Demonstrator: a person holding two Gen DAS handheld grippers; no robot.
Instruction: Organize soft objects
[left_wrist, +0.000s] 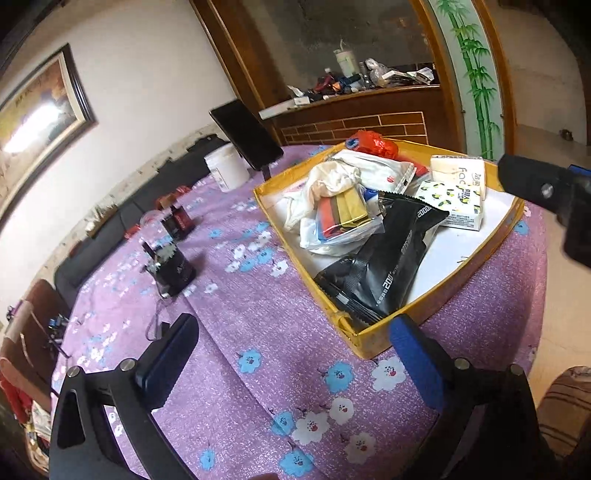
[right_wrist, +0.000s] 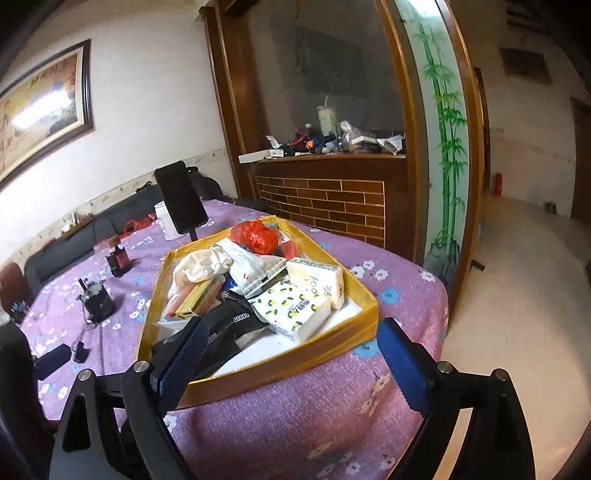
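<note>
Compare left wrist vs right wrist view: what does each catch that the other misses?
Left wrist only: the right tongs' black body entering beside the yellow cardboard tray, plus a brown striped cushion.
Right wrist only: a red cylinder on the hallway floor.
Both: the tray, black foil snack bag, lemon-print tissue pack, red plastic bag, purple flowered tablecloth. Both tongs open, empty.

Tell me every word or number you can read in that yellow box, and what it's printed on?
"2000": black pouch.
"200": same pouch, near its lower end.
"fac": cream tissue pack; its other characters are too blurred.
Patterned tissue pack: print too small.
Framed wall picture: characters blurred.
</note>
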